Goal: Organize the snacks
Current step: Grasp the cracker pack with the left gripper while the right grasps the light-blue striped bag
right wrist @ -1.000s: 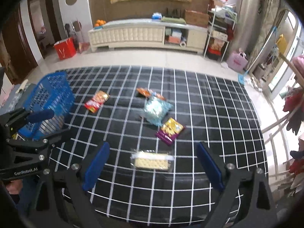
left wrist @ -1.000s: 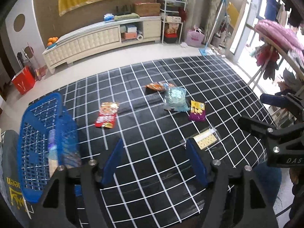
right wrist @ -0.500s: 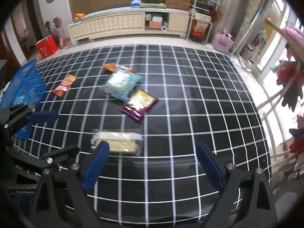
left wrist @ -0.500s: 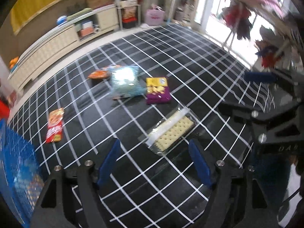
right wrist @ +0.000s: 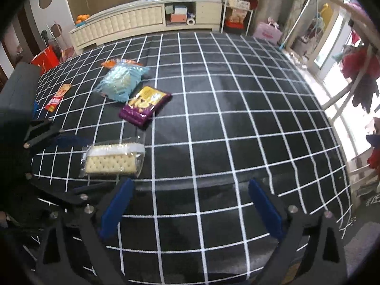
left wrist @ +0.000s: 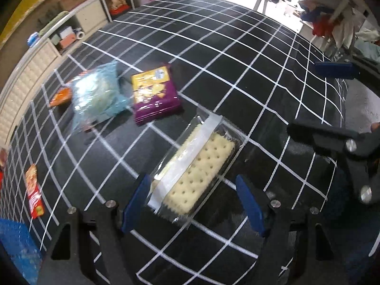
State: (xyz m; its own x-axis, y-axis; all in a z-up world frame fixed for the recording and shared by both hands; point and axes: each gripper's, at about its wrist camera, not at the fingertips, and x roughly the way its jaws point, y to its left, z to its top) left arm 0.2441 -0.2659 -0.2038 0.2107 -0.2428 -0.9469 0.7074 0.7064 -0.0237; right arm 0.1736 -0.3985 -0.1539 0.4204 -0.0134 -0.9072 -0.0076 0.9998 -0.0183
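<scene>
A black cloth (right wrist: 213,123) ruled with a white grid covers the work surface, and behind it a long cream sideboard (right wrist: 133,21) runs along the far wall; to the right, clothing hangs by bright windows. The left gripper (left wrist: 192,197) points steeply down over a clear-wrapped pack of pale crackers (left wrist: 197,168); its blue pads stand apart on either side of the pack's near end, not pressing on it, and its jaws have just been opening. The cracker pack lies flat on the cloth, slanted across the grid. Beyond it rest a purple-and-yellow snack bag (left wrist: 154,92) and, just beside that, a light blue bag (left wrist: 97,95) overlapping an orange packet (left wrist: 60,96); a red packet (left wrist: 34,191) lies well apart towards the left edge, near the corner of a blue basket (left wrist: 16,244). The right gripper (right wrist: 190,204) hangs over bare cloth to the right of the crackers, its jaws spread wide with nothing between them, having just been opening further.
</scene>
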